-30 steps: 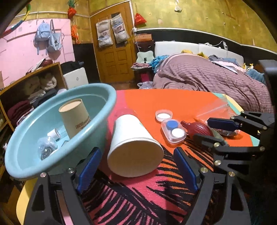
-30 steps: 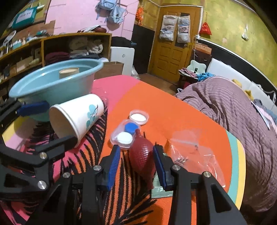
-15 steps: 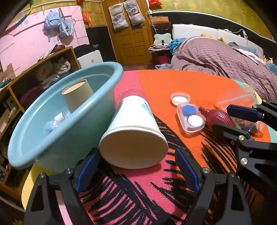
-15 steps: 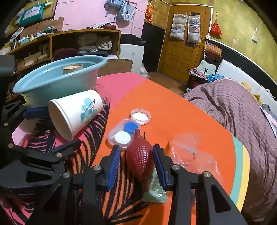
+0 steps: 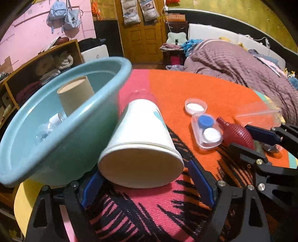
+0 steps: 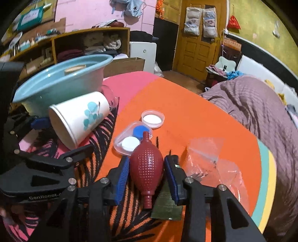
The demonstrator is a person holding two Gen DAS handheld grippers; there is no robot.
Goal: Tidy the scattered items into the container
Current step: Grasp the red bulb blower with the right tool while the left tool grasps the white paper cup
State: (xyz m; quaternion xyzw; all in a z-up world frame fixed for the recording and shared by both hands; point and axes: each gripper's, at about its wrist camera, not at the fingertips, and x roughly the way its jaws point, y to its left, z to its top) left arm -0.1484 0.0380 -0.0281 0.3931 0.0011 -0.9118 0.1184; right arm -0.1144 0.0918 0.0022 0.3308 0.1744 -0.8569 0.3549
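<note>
A wooden door with two hanging pouches closes the far wall. A brown quilt covers the bed on the right. Open shelves hold folded clothes, and pale blue bags hang on the pink wall.

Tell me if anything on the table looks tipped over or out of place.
The white paper cup lies on its side beside the blue basin, mouth toward the left tool. The brown cup in the basin stands upright.
</note>
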